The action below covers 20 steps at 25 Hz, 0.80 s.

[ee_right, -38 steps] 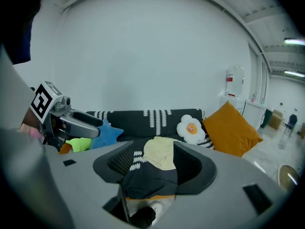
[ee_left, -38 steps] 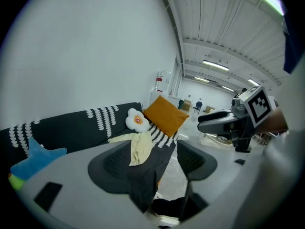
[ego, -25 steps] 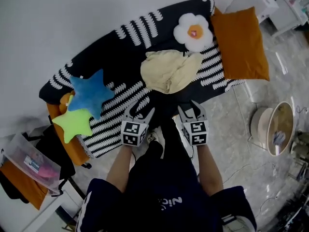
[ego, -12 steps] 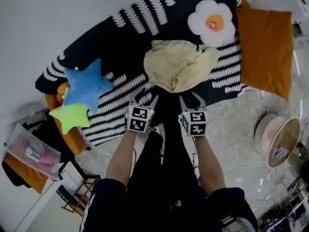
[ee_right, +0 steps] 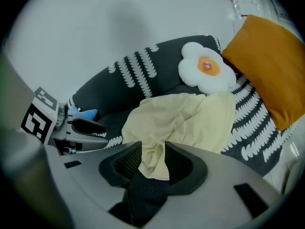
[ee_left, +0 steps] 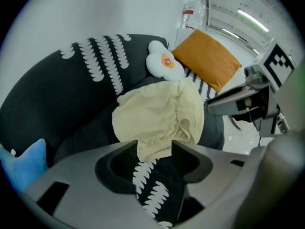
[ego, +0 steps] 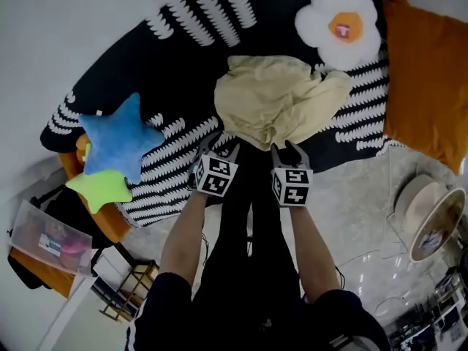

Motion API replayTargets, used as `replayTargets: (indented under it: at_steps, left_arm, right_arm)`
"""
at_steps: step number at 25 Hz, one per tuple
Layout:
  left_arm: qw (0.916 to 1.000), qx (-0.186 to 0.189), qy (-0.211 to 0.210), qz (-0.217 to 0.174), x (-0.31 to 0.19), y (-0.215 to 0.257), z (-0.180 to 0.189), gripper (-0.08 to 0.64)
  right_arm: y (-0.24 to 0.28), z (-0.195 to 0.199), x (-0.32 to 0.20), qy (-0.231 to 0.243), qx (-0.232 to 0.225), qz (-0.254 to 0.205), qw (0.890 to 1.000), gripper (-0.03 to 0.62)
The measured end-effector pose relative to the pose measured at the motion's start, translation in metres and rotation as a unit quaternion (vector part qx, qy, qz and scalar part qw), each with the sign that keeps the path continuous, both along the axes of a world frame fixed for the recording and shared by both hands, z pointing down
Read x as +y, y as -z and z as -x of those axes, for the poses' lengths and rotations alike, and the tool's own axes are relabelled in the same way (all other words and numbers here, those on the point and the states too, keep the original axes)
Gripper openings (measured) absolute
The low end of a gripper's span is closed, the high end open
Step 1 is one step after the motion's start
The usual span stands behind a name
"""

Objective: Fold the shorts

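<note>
Crumpled pale yellow shorts (ego: 278, 108) lie on a black sofa with a white-patterned throw (ego: 183, 72). My left gripper (ego: 219, 147) is at the near left edge of the shorts. In the left gripper view its jaws (ee_left: 153, 148) have just been closing, and a flap of the shorts' edge (ee_left: 152, 144) sits in the gap between them. My right gripper (ego: 287, 151) is at the near edge just to the right. Its jaws (ee_right: 152, 151) have also been closing, with a hanging fold of the shorts (ee_right: 152, 159) between them. I see neither pair of pads pressing the cloth.
A blue star cushion (ego: 121, 137) and a green one (ego: 99, 189) lie on the sofa's left. A fried-egg cushion (ego: 340, 26) and an orange cushion (ego: 431, 72) lie at the right. A round stool (ego: 431, 214) stands on the floor. My legs stand against the sofa's front.
Both grippers have dropped and moved forward from over the sofa's front edge to the near edge of the shorts. The shorts have not moved.
</note>
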<state>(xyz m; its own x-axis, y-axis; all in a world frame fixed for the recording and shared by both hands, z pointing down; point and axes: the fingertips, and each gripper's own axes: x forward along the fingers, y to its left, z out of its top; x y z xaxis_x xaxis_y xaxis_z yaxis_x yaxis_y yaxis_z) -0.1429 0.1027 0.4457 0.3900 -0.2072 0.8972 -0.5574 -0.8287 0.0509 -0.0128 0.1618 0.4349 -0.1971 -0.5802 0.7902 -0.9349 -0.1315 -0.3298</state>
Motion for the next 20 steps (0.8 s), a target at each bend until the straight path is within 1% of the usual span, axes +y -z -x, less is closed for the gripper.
replayTargets:
  at_steps: [3,5,8,10,12,13,14,17,18,19,20]
  left_arm:
    - [0.9993,-0.022,-0.023,0.018,-0.001,-0.038,0.006,0.224]
    - [0.9988,-0.03,-0.033,0.023,0.0,-0.059,0.011,0.218]
    - [0.9986,-0.032,-0.039,0.017,0.001,-0.081,0.013,0.212]
    - [0.9988,-0.031,-0.037,0.012,-0.001,-0.093,0.012,0.21]
    - [0.9986,-0.039,-0.034,0.007,-0.005,-0.105,0.014,0.199]
    - [0.9984,-0.046,-0.034,0.004,-0.008,-0.112,0.015,0.182]
    - [0.9981,-0.051,-0.034,0.003,-0.011,-0.118,0.016,0.152]
    - [0.9981,-0.05,-0.036,0.01,-0.018,-0.127,0.018,0.138]
    - [0.9981,-0.05,-0.036,0.007,-0.019,-0.126,0.019,0.117]
    - [0.9981,-0.052,-0.033,0.003,-0.02,-0.122,0.021,0.069]
    - [0.9983,-0.052,-0.026,0.0,-0.02,-0.117,0.024,0.046]
  right_arm:
    - [-0.031,-0.001,-0.009,-0.009,0.007,0.009,1.0,0.156]
    - [-0.05,0.0,-0.014,-0.002,0.016,0.014,1.0,0.155]
    - [-0.076,0.001,-0.02,0.015,0.038,0.025,0.999,0.155]
    - [-0.092,0.0,-0.019,0.023,0.054,0.04,0.997,0.155]
    - [-0.104,-0.004,-0.013,0.026,0.07,0.058,0.996,0.118]
    - [-0.107,-0.007,-0.009,0.023,0.076,0.061,0.995,0.087]
    - [-0.106,-0.01,-0.006,0.018,0.082,0.057,0.995,0.077]
    - [-0.088,-0.022,0.006,-0.001,0.102,0.03,0.994,0.058]
    - [-0.081,-0.025,0.013,-0.008,0.109,0.025,0.994,0.057]
    - [-0.073,-0.028,0.023,-0.013,0.117,0.023,0.993,0.054]
    - [-0.067,-0.03,0.033,-0.015,0.126,0.021,0.992,0.051]
